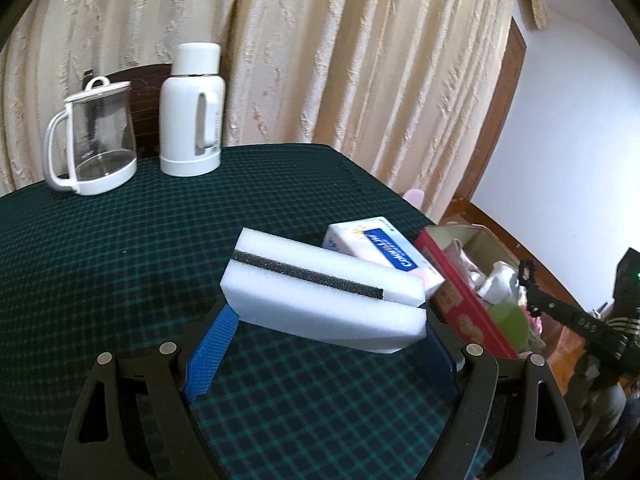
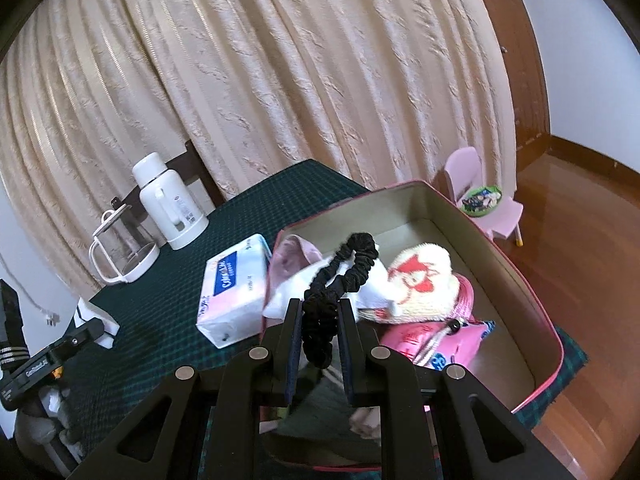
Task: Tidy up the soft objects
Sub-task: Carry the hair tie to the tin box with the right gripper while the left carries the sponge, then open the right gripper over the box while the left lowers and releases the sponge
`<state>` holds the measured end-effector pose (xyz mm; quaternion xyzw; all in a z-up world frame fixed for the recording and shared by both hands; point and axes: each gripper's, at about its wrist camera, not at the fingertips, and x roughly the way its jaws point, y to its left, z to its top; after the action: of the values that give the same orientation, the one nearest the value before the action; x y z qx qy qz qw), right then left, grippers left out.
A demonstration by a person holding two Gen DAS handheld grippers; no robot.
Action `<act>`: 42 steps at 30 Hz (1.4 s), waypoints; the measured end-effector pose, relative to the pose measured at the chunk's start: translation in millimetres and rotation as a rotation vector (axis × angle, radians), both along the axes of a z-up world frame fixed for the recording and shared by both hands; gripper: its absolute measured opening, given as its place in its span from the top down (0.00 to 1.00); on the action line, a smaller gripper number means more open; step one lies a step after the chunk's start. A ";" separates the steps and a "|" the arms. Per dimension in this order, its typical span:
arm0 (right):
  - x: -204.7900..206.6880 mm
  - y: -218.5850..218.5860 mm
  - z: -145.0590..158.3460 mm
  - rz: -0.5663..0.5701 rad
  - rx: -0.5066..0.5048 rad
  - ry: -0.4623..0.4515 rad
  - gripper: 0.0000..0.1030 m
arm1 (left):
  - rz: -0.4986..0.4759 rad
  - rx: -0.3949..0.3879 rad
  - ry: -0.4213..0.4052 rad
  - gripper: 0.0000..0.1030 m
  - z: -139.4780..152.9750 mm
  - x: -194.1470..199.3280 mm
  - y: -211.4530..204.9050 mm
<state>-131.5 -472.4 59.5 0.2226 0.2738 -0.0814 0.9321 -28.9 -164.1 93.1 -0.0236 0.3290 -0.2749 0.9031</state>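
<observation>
We had the left gripper [image 1: 324, 320] clamping the sponge [image 1: 320, 292] mid-frame, the right gripper [image 2: 320, 316] pinching the scrunchie [image 2: 340, 272] over the box [image 2: 520, 272]; next: drop both in.

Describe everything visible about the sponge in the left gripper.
The sponge is a white foam block with a thin black strip running lengthwise between two white layers. It looks soft and clean. The left gripper holds it by its ends between blue fingers, lifted and tilted above the green plaid tablecloth. The tissue pack lies just behind it, and the red box beyond.
</observation>
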 end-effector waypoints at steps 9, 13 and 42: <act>-8.0 -16.6 -14.2 -0.033 0.037 0.012 0.77 | -0.078 0.017 -0.006 0.17 6.9 -8.0 -36.1; -17.4 -25.3 -10.3 -0.065 0.037 -0.021 0.55 | -0.120 0.016 -0.001 0.17 7.9 -10.8 -54.1; -51.8 -61.3 -11.7 -0.163 0.075 -0.097 0.55 | -0.471 0.071 -0.017 0.17 8.0 -39.6 -208.3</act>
<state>-183.2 -533.7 47.8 0.2825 0.2120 -0.1359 0.9256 -68.5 -372.4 101.1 0.0879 0.3273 -0.4663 0.8171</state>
